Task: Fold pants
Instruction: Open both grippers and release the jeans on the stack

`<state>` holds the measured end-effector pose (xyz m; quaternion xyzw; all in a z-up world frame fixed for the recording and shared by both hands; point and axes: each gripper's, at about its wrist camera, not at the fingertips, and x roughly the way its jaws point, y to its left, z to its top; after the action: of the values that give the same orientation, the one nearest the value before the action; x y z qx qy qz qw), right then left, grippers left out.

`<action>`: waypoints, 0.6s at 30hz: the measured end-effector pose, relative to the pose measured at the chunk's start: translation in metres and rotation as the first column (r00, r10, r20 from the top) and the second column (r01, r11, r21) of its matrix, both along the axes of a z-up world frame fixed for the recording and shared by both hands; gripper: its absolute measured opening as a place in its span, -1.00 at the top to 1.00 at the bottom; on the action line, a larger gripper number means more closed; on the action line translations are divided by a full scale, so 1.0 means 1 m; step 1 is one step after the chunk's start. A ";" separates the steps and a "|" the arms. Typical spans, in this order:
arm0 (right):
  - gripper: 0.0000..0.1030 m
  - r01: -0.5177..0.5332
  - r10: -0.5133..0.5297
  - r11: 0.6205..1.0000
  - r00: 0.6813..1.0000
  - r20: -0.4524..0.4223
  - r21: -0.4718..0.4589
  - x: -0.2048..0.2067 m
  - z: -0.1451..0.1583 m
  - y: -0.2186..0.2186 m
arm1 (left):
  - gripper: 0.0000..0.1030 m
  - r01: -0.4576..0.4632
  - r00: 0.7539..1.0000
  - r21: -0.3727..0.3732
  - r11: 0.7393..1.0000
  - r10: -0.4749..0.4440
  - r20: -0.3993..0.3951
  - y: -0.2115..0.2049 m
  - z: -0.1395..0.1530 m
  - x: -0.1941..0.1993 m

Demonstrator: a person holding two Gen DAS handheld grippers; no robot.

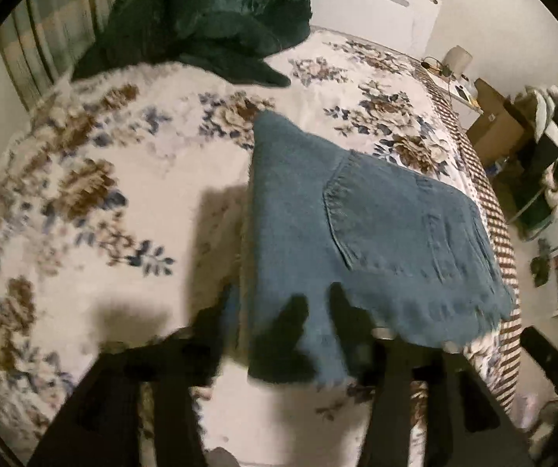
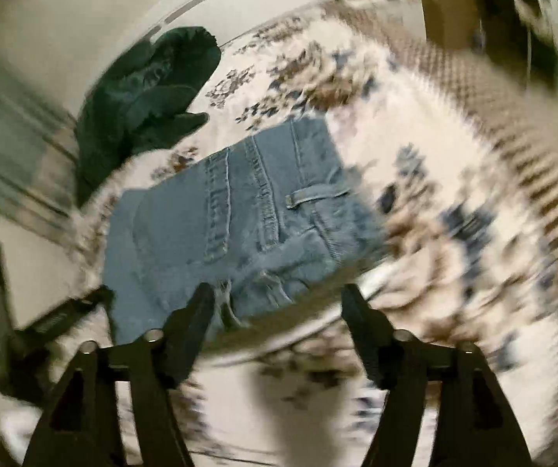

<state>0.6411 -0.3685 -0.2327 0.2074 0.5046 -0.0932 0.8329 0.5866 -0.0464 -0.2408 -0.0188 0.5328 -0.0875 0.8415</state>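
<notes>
Floral bedspread (image 1: pixel 84 194) under folded jeans (image 1: pixel 337 214); left gripper (image 1: pixel 279 311) spread, straddling denim edge; right gripper (image 2: pixel 279 295) wide apart, empty

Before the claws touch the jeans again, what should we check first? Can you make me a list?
1. Jeans lying in a folded bundle on the flowery blanket: ok.
2. Right claw open and empty: ok, fingers wide apart.
3. Left claw free of the denim: cannot tell, its dark fingertips overlap the near edge and the picture is blurred.
4. Near edge of the jeans tidy: not ok, it looks ragged and uneven.
5. Green jacket out of the way: ok, it sits apart near the headboard.
6. Jeans safely on the bed: ok.
</notes>
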 end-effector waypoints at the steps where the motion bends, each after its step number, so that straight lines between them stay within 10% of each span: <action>1: -0.62 -0.009 0.008 0.999 1.000 -0.004 -0.034 -0.004 0.010 0.003 | -0.50 0.005 1.000 0.010 1.000 -0.005 0.014 -0.002 0.009 -0.009; 9: -0.99 -0.066 0.075 0.952 0.997 0.018 -0.300 -0.051 0.100 0.036 | -0.72 -0.010 0.992 0.087 0.996 -0.001 0.125 -0.014 0.086 -0.078; 18: -0.99 -0.074 0.115 0.946 0.987 0.113 -0.317 -0.132 0.200 0.049 | -0.78 -0.050 0.970 0.116 0.992 0.020 0.244 -0.021 0.164 -0.167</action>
<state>0.5092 -0.3192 -0.0323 0.0547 0.4376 -0.1180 0.8897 0.4195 -0.0675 -0.0764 0.0339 0.4300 -0.0417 0.9012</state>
